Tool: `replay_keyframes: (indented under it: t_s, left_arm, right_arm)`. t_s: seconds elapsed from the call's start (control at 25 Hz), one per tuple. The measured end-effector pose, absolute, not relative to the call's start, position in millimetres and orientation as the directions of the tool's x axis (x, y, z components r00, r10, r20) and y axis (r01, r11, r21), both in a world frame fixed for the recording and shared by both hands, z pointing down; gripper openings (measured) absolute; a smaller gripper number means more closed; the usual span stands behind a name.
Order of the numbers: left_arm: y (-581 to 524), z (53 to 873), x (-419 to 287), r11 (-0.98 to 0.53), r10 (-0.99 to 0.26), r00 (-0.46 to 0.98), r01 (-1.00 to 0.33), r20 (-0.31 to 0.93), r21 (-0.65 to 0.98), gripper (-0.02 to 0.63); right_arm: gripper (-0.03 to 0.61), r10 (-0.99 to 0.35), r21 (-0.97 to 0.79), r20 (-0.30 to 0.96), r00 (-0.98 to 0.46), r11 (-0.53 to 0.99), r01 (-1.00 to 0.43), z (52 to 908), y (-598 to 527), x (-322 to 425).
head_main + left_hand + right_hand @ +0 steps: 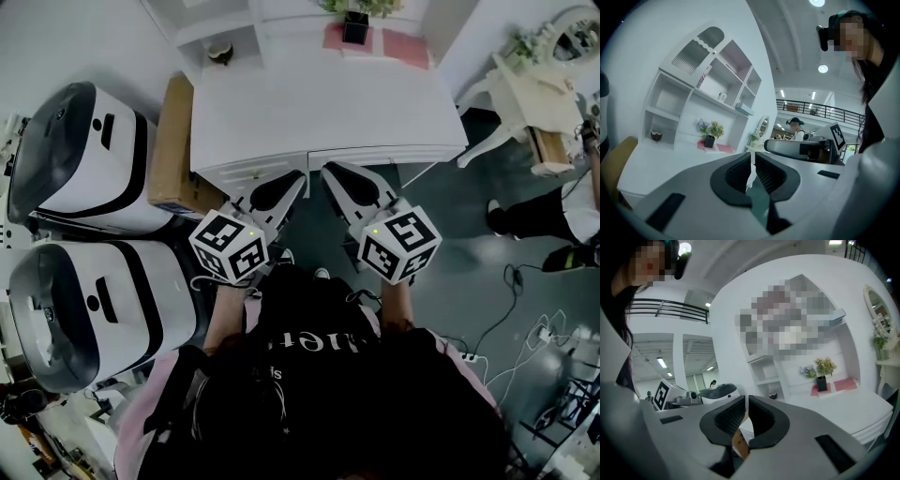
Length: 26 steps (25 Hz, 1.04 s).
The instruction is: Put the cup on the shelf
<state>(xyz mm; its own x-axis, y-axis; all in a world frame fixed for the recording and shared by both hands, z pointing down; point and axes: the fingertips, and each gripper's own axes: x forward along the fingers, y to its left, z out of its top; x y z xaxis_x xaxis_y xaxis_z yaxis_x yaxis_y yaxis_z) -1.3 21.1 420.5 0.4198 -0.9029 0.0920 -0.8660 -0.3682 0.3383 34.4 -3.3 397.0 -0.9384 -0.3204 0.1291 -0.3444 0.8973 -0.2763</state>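
Observation:
A small brown cup stands in the lower left compartment of the white shelf at the back of the white table. The left gripper view shows the cup far off, and in the right gripper view the cup is tiny. My left gripper hangs at the table's front edge, its jaws shut on nothing. My right gripper is close beside it, also shut and empty. Both are far from the cup.
A black pot of flowers and pink mats sit at the table's back. A cardboard box and two white-and-black machines stand at the left. A white dresser, another person's legs and floor cables are at the right.

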Motion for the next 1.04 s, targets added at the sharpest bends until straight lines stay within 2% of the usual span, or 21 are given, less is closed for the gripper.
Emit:
replay_keyframes:
  t_s: [0.36, 1.04]
  left_arm:
    - [17.5, 415.9, -34.3, -0.37, -0.906, 0.417, -0.861, 0.068, 0.349, 0.041]
    - [9.5, 410.8, -56.8, -0.397, -0.897, 0.439, -0.848, 0.046, 0.351, 0.041]
  right_arm:
    - [0.058, -0.307, -0.252, 0.148, -0.94, 0.907, -0.336, 394.4, -4.2, -1.9]
    - [0.058, -0.336, -0.234, 0.16, -0.928, 0.9, -0.366, 391.0, -13.1, -23.4]
